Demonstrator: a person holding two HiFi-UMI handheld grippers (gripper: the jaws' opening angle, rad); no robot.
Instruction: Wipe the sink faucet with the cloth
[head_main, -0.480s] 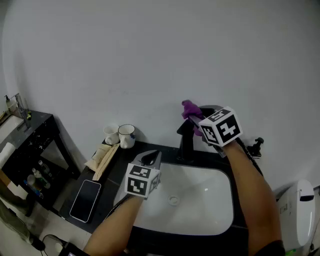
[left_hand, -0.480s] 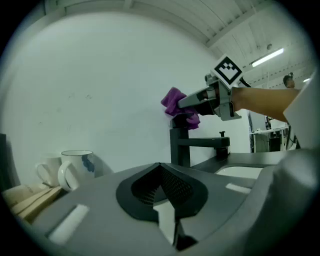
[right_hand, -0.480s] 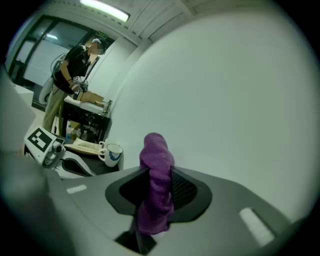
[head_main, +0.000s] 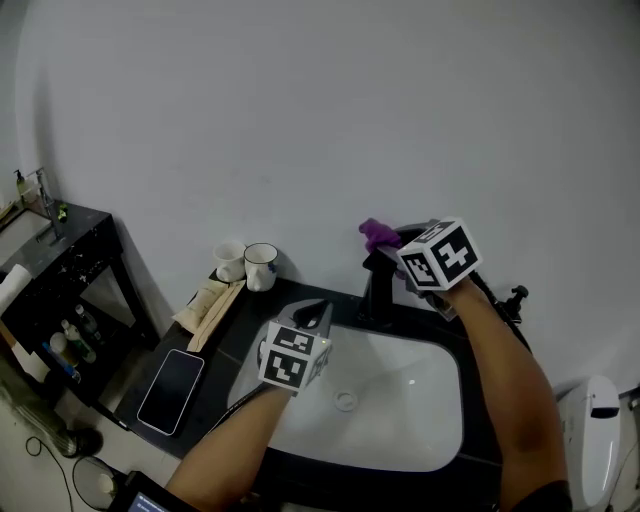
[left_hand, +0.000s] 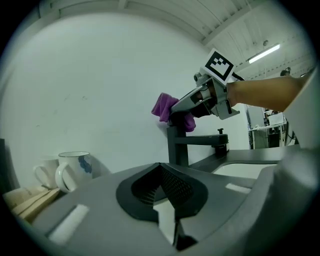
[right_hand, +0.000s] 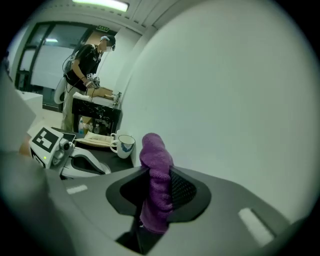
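Two hand-held grippers are up. The right hand-held gripper (right_hand: 157, 200) is clenched on the purple cloth (right_hand: 156, 170), which sits bunched against the top of the black faucet (head_main: 375, 290), touching the post as far as the left gripper view shows. The left hand-held gripper (left_hand: 167, 200) has its jaws together on nothing and hovers over the sink (head_main: 440, 420), near the counter (head_main: 230, 340) edge. Wiping looks under way at the top only. Spout, post sides and base likely left; no wet or clean marks readable.
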